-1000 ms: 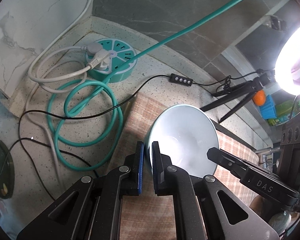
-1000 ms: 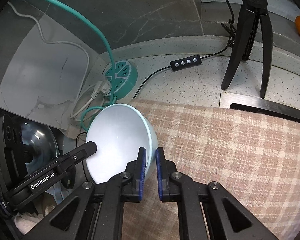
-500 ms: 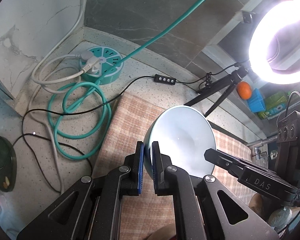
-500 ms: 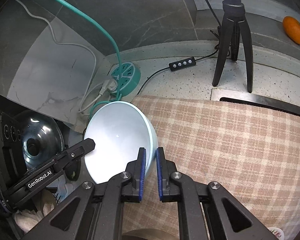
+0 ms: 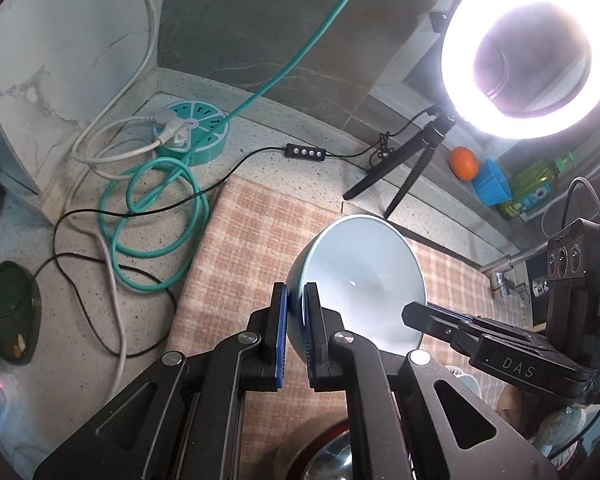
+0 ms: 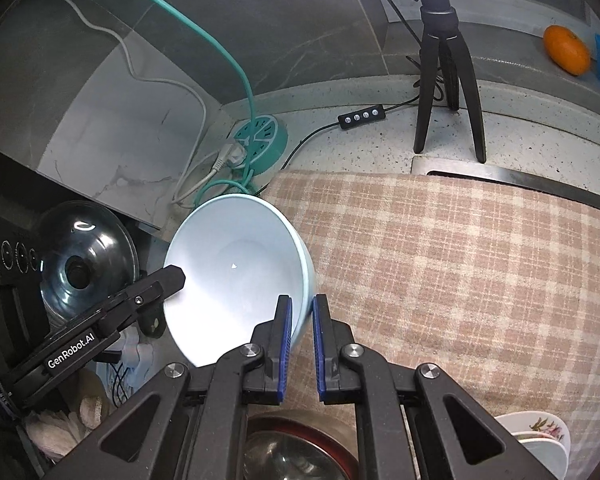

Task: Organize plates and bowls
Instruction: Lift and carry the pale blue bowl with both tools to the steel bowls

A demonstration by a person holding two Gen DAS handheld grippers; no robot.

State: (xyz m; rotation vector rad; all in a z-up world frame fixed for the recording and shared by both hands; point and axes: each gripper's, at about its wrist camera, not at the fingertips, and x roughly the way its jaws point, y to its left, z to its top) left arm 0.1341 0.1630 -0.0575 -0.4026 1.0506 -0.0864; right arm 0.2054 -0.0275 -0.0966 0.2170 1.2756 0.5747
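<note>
Pale-blue bowl (image 5: 364,276), one; left gripper (image 5: 296,312), right gripper (image 6: 302,328), both jaws clamping its rim

Lit ring light (image 5: 526,50) on black tripod (image 6: 446,80), teal power strip (image 5: 192,138) w/ coiled cord, orange (image 6: 566,49), checked cloth (image 6: 460,264).

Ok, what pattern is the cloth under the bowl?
Beige-and-cream plaid cloth, clearest in the right wrist view, beneath the pale blue bowl.
</note>
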